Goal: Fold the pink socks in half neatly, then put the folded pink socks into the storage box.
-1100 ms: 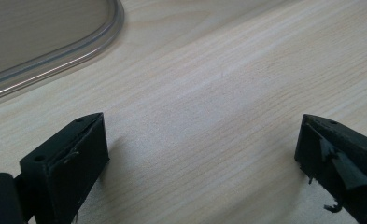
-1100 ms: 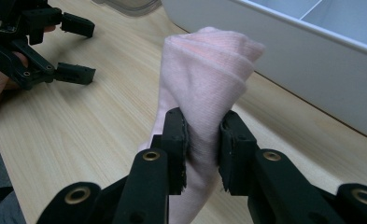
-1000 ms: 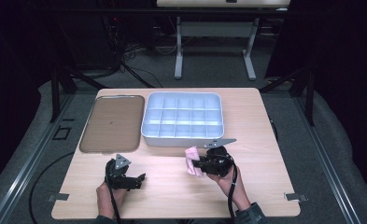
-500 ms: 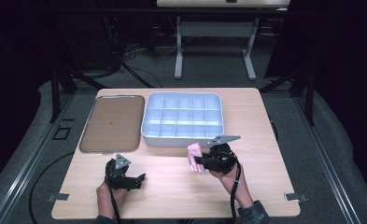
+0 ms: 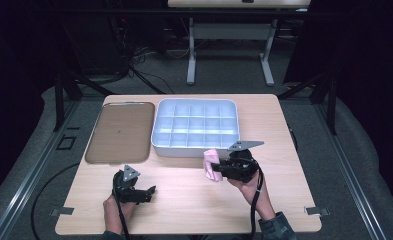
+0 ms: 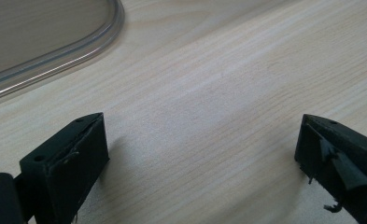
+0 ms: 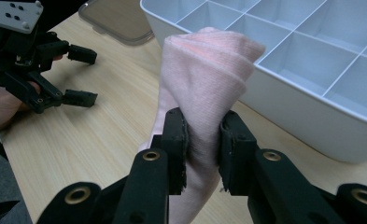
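A folded pink cloth [image 7: 204, 70] is pinched between the jaws of the right tool [image 7: 203, 140], held just above the desk [image 5: 184, 200] beside the near wall of the white compartment tray [image 5: 196, 125]. A clear brown lid [image 5: 119, 131] lies flat left of the tray. The left tool [image 5: 146, 192] rests on the light wood with jaws wide apart, holding nothing. Dark floor, cables and another desk's legs [image 5: 229, 50] surround the scene.

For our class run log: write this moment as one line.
right claw: shut on pink cloth | left claw: open, idle | compartment tray: empty
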### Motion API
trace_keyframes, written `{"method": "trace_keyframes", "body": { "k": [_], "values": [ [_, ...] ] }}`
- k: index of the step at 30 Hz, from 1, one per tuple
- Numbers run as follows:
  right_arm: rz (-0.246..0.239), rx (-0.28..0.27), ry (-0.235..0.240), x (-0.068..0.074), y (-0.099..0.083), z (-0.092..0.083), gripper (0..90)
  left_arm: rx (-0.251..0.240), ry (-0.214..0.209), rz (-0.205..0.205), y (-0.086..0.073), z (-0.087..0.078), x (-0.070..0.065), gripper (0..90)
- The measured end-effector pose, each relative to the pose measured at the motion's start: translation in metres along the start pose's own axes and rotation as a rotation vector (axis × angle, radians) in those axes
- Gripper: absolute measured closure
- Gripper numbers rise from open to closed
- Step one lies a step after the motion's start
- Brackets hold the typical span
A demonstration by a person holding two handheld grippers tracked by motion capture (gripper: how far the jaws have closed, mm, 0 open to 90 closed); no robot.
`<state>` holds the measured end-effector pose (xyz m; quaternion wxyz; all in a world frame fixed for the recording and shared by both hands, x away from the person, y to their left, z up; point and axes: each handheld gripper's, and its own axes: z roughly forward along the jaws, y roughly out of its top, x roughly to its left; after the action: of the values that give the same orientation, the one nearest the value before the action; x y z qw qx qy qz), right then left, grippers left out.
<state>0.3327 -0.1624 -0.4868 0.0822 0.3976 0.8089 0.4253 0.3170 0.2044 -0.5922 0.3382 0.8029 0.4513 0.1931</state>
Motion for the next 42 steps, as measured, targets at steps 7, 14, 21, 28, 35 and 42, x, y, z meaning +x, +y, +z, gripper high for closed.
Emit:
{"method": "trace_keyframes", "body": {
  "k": [7,14,21,28,35,42],
  "values": [
    [0.002,-0.025,-0.024,-0.005,0.007,-0.009,74.4,0.0,0.002,-0.002,0.0,0.0,0.0,2.3],
    [-0.002,-0.038,-0.05,-0.011,0.013,-0.02,74.4,0.0,0.002,-0.002,0.0,0.0,0.0,2.3],
    [-0.003,-0.058,-0.08,-0.018,0.023,-0.024,74.4,0.001,0.002,-0.003,0.0,0.0,0.0,2.3],
    [-0.019,-0.067,-0.091,-0.021,0.033,-0.028,74.4,0.001,0.003,-0.004,0.0,0.0,0.0,2.3],
    [-0.018,-0.077,-0.105,-0.026,0.043,-0.03,74.4,0.002,0.005,-0.003,0.0,0.0,0.0,2.2],
    [-0.018,-0.096,-0.11,-0.032,0.053,-0.028,74.4,0.002,0.006,-0.004,0.0,0.0,0.0,2.2]
  ]
}}
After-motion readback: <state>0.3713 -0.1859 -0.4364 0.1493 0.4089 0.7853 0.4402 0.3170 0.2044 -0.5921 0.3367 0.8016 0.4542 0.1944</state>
